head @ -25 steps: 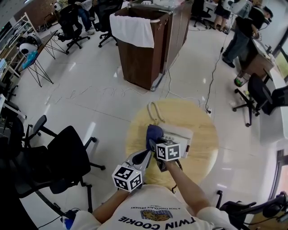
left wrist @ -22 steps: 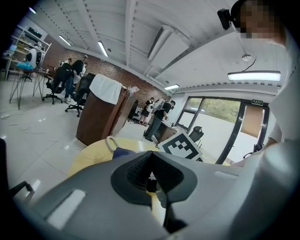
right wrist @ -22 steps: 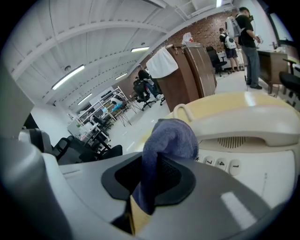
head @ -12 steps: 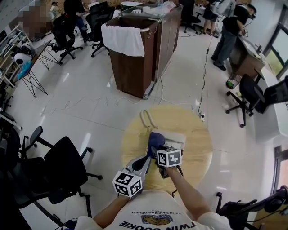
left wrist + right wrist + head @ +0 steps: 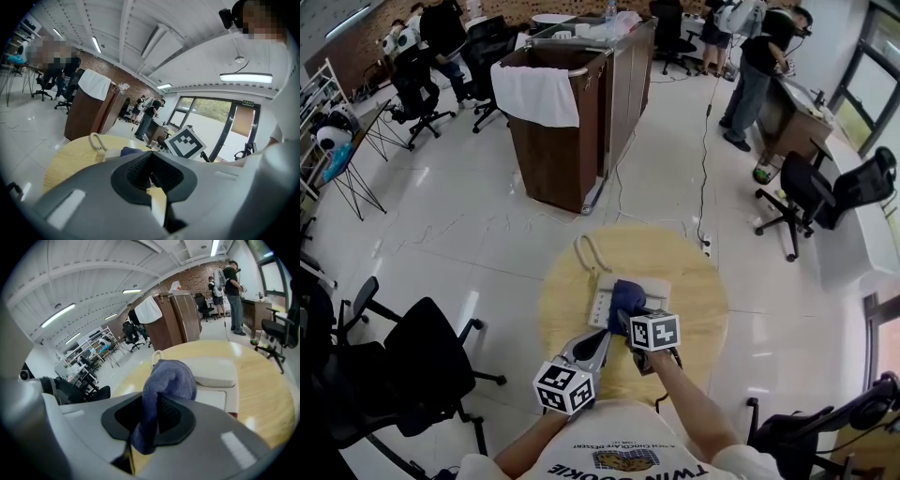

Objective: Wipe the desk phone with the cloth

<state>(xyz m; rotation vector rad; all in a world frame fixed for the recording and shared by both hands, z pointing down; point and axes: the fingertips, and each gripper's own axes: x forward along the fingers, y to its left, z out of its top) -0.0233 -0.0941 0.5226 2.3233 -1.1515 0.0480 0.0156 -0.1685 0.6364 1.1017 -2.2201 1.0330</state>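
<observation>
So the right gripper (image 5: 150, 423) is clamped on a dark blue terry cloth (image 5: 168, 378). The cloth bunches up out of the jaws and rests on top of the white plastic desk phone (image 5: 605, 300), roughly over its middle. In the right gripper view the phone's handset (image 5: 213, 371) lies just past the cloth. The phone sits on a round light wooden table (image 5: 703, 300), and its beige coiled cord (image 5: 586, 251) loops out beyond the phone's far left corner.

The left gripper (image 5: 151, 176) has its jaws pressed together with nothing between them. It's on the near side of the phone, just left of the right gripper. Can't tell if it's touching the tabletop.

Well beyond the phone, a tall brown wooden cabinet (image 5: 558, 150) stands on the shiny floor, with a white towel (image 5: 534, 94) draped over its rim.
</observation>
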